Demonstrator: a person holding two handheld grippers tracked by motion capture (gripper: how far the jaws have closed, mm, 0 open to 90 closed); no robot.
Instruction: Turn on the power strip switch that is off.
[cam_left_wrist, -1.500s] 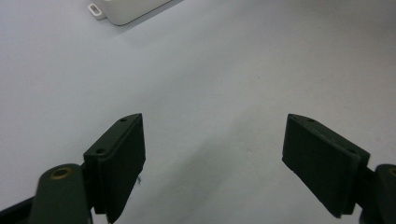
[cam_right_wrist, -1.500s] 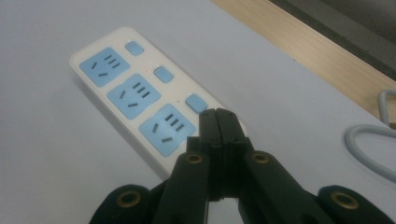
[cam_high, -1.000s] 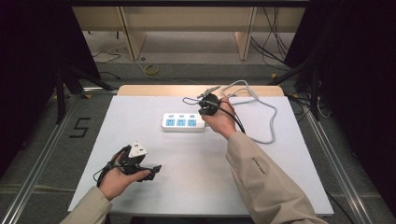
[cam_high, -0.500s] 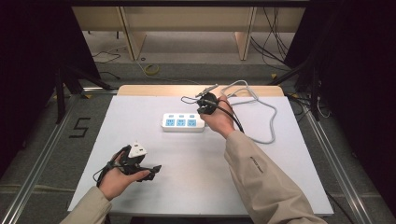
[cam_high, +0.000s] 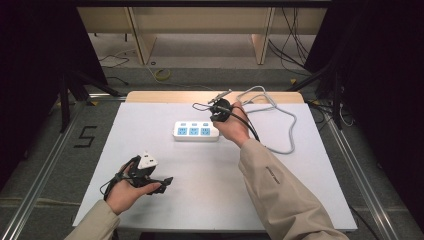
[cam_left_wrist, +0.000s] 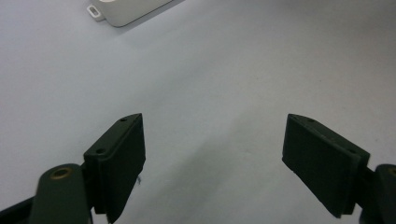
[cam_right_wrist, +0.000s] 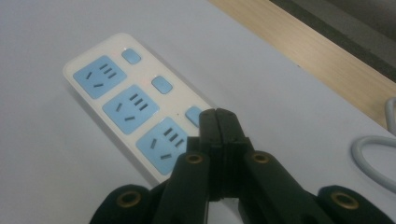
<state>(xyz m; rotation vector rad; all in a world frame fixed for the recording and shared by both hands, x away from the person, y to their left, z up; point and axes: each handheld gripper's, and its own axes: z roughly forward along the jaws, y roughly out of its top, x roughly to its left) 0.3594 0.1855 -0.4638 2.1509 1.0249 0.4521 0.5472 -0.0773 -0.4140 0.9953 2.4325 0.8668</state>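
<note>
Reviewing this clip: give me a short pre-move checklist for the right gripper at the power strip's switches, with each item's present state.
1. Right gripper jaws shut to make one pressing tip: ok.
2. Tip lined up with the nearest blue switch on the power strip: ok, the tip sits right at it in the right gripper view.
3. Tip touching that switch: cannot tell, the jaws cover the spot.
4. Power strip lies flat on the table: ok.
5. Grey cable away from the switches: ok, it loops off to the strip's right in the high view.
6. Left gripper open and holding nothing, apart from the strip: ok.
</note>
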